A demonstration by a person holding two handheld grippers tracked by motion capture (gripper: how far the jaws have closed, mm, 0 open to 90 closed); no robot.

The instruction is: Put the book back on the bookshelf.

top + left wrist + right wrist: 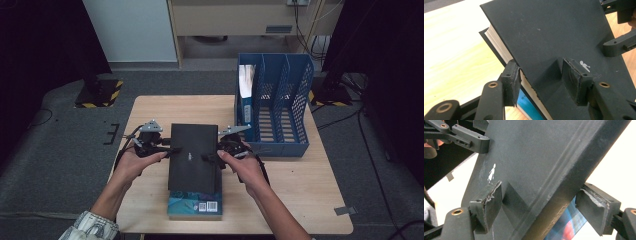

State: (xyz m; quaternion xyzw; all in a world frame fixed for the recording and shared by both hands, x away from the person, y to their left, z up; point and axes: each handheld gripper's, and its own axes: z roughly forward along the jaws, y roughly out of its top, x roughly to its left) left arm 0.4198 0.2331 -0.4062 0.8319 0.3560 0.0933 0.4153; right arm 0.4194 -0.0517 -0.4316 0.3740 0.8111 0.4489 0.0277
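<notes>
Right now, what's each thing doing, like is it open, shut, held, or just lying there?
black book: closed, held at both side edges, tilted above the teal book.
teal book: closed, lying flat on the table.
left gripper: jaws clamped on the black book's page edge.
right gripper: jaws around the black book's spine.
blue file rack: upright; one book in its left slot.

left tongs (540,77) closed on the page edge of a black book (554,37), one pad on the cover, one under the cream pages, a blue book (527,105) beneath, pale wooden tabletop (451,45), the other tongs (621,42) at the book's far edge
</notes>
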